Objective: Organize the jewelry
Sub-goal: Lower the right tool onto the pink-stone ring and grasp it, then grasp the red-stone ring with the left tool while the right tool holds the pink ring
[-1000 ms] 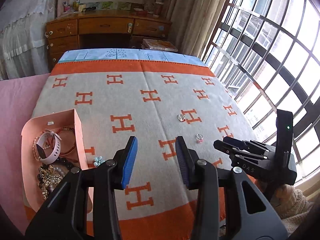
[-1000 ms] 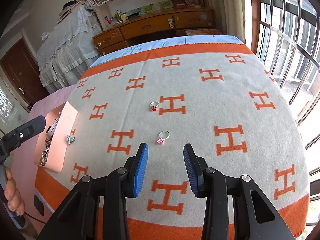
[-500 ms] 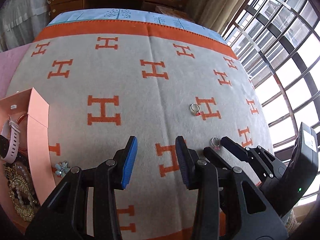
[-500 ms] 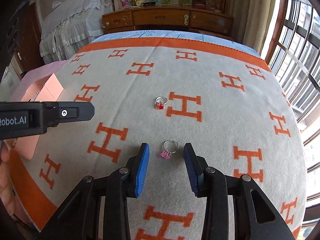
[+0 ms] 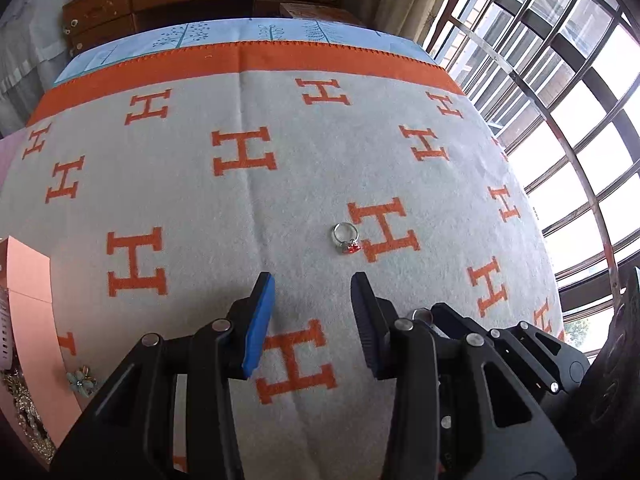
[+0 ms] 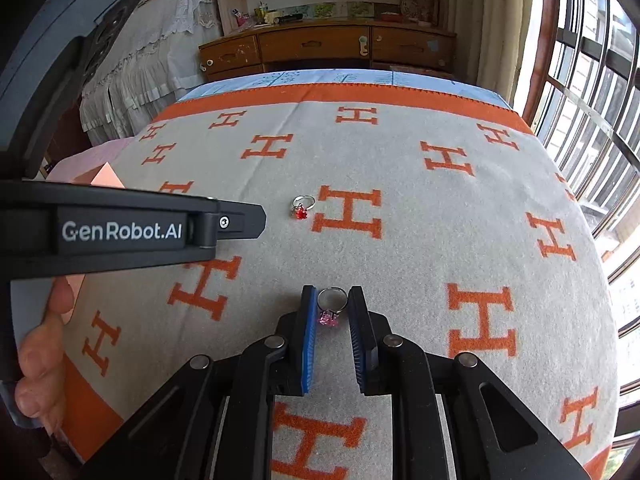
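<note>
A silver ring with a pink stone (image 6: 331,307) lies on the grey and orange blanket (image 6: 400,264). My right gripper (image 6: 333,294) is closing, and its blue pads touch the band on both sides. In the left wrist view only a sliver of that ring's band (image 5: 422,314) shows past the right gripper's fingers. A ring with a red stone (image 5: 346,238) lies further out on the blanket. My left gripper (image 5: 312,282) hangs open just short of it and a little to its left, nothing between its pads. From the right wrist view the left gripper (image 6: 256,218) reaches in from the left edge, near the red ring (image 6: 302,207).
A pink box (image 5: 28,300) with beads and chains inside stands at the blanket's left edge. A pale blue flower piece (image 5: 82,380) lies beside it. A wooden dresser (image 6: 320,48) stands beyond the bed, and a barred window (image 5: 560,120) runs along the right. A hand (image 6: 40,360) holds the left gripper.
The left gripper moved forward, right and down, closer to the red ring. The right gripper sank onto the pink ring and its jaws narrowed from wide apart to touching the band.
</note>
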Motion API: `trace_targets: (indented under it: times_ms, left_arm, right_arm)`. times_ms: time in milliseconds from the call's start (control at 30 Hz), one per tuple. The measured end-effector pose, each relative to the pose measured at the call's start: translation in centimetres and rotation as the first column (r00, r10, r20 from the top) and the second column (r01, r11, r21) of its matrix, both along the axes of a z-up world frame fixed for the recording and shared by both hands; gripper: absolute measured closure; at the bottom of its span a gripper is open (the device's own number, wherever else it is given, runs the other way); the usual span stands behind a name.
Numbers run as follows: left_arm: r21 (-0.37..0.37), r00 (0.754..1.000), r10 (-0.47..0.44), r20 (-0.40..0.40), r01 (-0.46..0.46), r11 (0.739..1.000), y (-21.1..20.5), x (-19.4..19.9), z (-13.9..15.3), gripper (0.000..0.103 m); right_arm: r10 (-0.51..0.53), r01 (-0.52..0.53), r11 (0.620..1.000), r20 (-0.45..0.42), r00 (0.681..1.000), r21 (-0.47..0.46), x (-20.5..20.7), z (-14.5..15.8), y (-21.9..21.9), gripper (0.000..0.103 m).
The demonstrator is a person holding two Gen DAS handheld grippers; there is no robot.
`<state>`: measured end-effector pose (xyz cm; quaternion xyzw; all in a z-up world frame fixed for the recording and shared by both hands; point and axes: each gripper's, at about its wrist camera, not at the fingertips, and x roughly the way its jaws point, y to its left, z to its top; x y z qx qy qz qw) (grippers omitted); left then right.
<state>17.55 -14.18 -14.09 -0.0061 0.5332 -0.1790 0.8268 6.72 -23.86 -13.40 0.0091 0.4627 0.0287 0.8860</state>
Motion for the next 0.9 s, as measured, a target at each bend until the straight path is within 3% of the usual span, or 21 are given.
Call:
trace_targets:
  times_ms: [167,467,567,667,767,833,900]
  left_arm:
    - [0.011,1.000,0.002,-0.010,-0.002,1.000,-2.2,0.9,-0.6,0.067]
    - [0.118,0.998,0.053,0.031,-0.056,0.991,-4.9,1.8,-1.2,0.067]
    - [0.177,0.998,0.043,0.052,-0.051,0.983,-5.8,1.7,-1.4,0.067]
    - [0.189,0.997,0.036,0.062,-0.047,0.981,-6.0,1.5,-1.3,0.068]
    - [0.183,0.998,0.019,0.059,-0.029,0.983,-6.1,1.3,-1.2,0.077]
    - [0.164,0.998,0.007,0.055,-0.016,0.986,-6.1,1.1,-1.1,0.092]
    - [0.135,0.998,-0.003,0.057,-0.005,0.991,-6.0,0.5,-1.1,0.097]
  right_arm:
    - [-0.033,0.032,0.999,0.010,0.999,0.029,-1.2,-0.1,-2.1,0.088]
    - [-0.031,0.028,0.993,0.024,0.999,0.116,-1.9,-0.2,-3.8,0.088]
    - [-0.027,0.022,0.990,0.029,0.999,0.142,-2.0,-0.3,-4.2,0.088]
    - [-0.025,0.019,0.987,0.034,0.999,0.162,-2.0,-0.3,-4.5,0.088]
    - [-0.022,0.015,0.984,0.036,0.999,0.176,-2.1,-0.3,-4.6,0.088]
    - [-0.022,0.015,0.983,0.038,0.999,0.180,-2.1,-0.3,-4.7,0.088]
    - [-0.022,0.015,0.984,0.038,0.999,0.180,-2.2,-0.3,-4.6,0.088]
